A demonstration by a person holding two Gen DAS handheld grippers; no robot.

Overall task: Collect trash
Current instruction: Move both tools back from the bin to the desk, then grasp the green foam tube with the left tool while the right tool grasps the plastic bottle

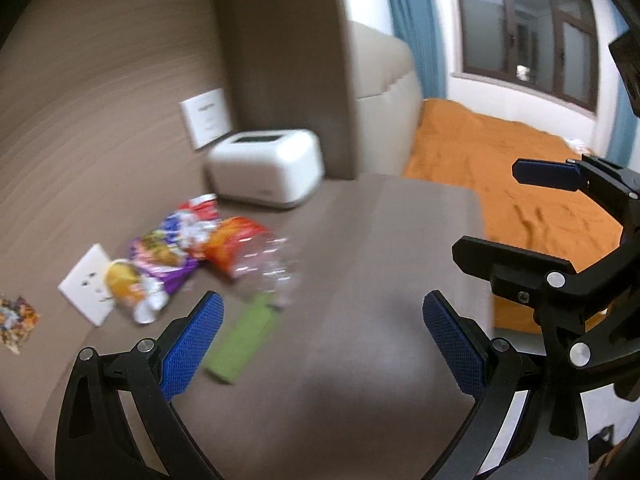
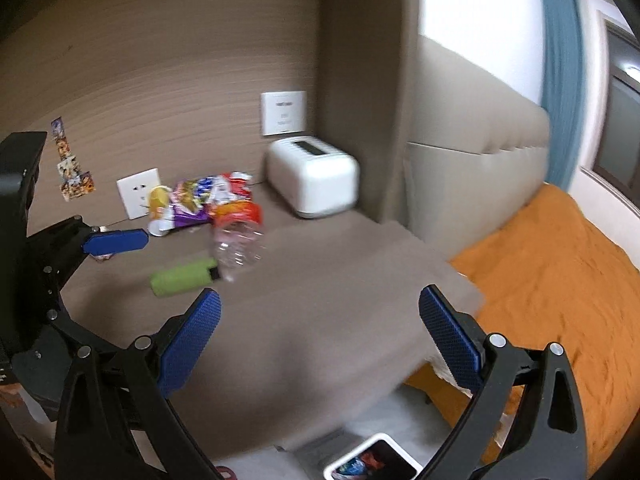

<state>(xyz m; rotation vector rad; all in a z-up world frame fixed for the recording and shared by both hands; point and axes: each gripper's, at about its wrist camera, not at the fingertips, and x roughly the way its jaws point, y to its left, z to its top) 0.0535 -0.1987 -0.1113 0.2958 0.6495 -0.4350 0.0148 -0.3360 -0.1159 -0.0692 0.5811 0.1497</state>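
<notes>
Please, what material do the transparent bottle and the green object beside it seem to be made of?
The bottle looks like thin clear plastic: see-through, crumpled, with glinting highlights. The green object has a matte, dull surface with a dark end; possibly plastic or rubber, but blur leaves that open.

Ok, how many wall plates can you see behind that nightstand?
2. A socket plate is on the wall behind the snack wrappers; a switch plate is above the white box. The wrappers could hide more.
</notes>
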